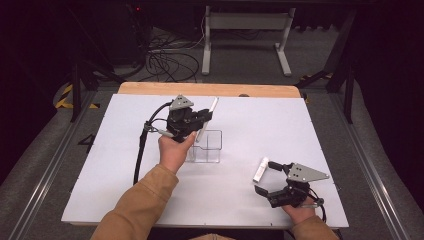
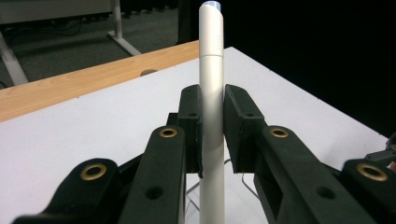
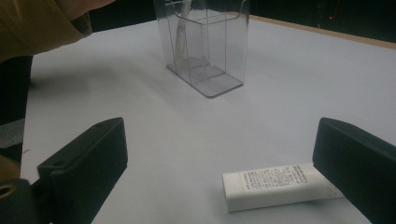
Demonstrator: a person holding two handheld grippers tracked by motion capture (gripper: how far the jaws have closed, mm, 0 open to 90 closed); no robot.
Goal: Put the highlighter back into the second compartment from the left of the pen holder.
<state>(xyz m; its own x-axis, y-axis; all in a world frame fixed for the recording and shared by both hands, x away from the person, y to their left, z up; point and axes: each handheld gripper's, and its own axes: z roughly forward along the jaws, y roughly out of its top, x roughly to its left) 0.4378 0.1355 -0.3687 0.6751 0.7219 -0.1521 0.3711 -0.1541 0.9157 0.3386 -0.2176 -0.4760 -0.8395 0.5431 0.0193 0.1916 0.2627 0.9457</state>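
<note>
My left gripper is shut on a long white pen, held tilted above a clear plastic holder near the table's middle. In the left gripper view the pen stands upright between the two pads, its capped end up. Seen through the holder in the right gripper view, the pen's lower end reaches down inside it. My right gripper is open near the front right, with a white rectangular eraser lying flat on the table by its far jaw. The eraser carries a printed label.
A white sheet covers the table, with a bare wooden strip along the far edge. On the floor behind stand a white desk frame and loose cables. A tan sleeve comes in at the bottom left.
</note>
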